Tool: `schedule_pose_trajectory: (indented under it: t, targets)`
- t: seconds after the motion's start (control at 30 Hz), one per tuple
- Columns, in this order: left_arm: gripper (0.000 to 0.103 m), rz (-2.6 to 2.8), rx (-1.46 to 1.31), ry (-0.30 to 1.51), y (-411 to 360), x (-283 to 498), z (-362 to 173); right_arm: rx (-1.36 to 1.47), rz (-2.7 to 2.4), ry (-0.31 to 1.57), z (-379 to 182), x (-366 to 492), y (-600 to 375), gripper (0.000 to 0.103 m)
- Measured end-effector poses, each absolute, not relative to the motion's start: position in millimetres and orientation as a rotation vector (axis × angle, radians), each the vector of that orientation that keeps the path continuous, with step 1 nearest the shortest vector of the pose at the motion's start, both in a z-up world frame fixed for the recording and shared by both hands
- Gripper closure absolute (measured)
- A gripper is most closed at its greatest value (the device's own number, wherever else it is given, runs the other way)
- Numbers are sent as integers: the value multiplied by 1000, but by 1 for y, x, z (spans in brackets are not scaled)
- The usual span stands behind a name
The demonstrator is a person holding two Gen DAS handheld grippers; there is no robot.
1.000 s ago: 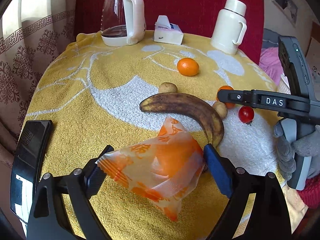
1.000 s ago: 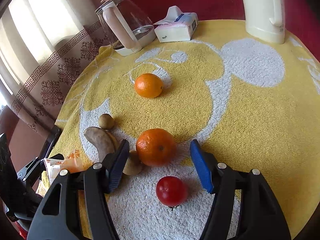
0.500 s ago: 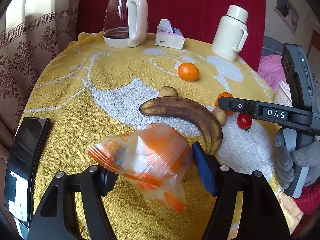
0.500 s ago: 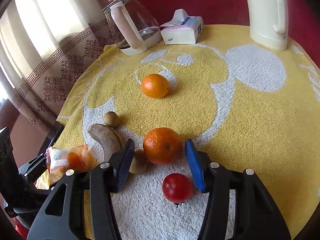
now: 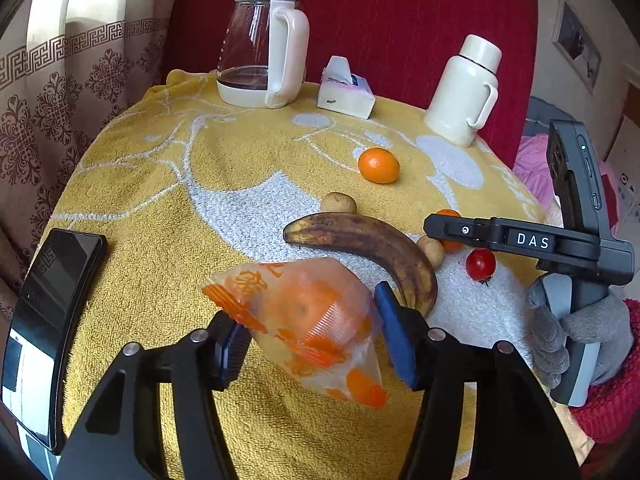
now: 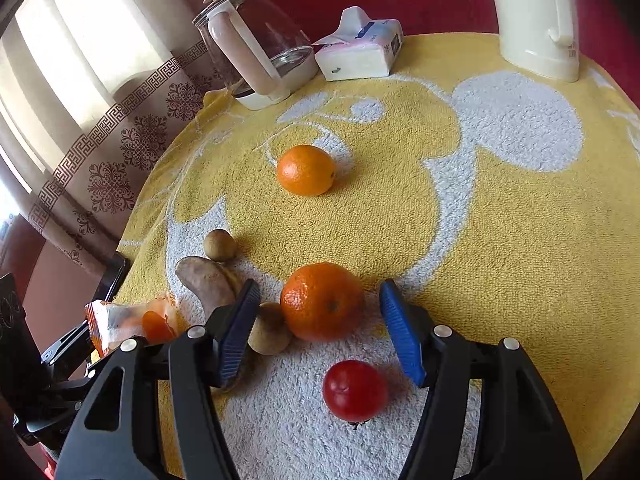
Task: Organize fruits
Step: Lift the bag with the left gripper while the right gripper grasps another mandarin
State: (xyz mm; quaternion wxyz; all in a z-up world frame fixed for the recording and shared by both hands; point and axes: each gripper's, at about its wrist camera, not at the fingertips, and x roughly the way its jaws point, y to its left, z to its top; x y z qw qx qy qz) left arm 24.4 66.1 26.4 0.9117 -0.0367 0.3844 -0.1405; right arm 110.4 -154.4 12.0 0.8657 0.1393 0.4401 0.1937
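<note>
Left gripper (image 5: 310, 326): jaws closing, pads pressed on a bagged orange (image 5: 308, 320), lifted over the towel (image 5: 160, 200) near the banana (image 5: 372, 248); right gripper (image 6: 320, 328): jaws opening, pads beside but clear of a second orange (image 6: 322, 300), tomato (image 6: 354, 390) just below. Step in hand, by judgement: pickup; next, carry the bag towards the fruit cluster, then close the right pads squarely on the orange.

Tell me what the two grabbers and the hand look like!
Both grippers, left and right, are black frames with silver screws and blue ribbed pads. Seen from the left, the right one carries a white "DAS" label and a grey handle. The hand wears a grey knit glove with a red cuff.
</note>
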Motion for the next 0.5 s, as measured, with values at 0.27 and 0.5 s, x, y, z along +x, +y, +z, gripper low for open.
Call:
schedule_pose_trajectory:
  t: [0.27, 0.5]
  targets:
    - [32, -287, -88, 888, 67, 38, 10, 334, 406, 901, 22, 101, -165, 60]
    - [44, -256, -62, 857, 61, 37, 12, 316, 385, 924, 12, 107, -157, 59]
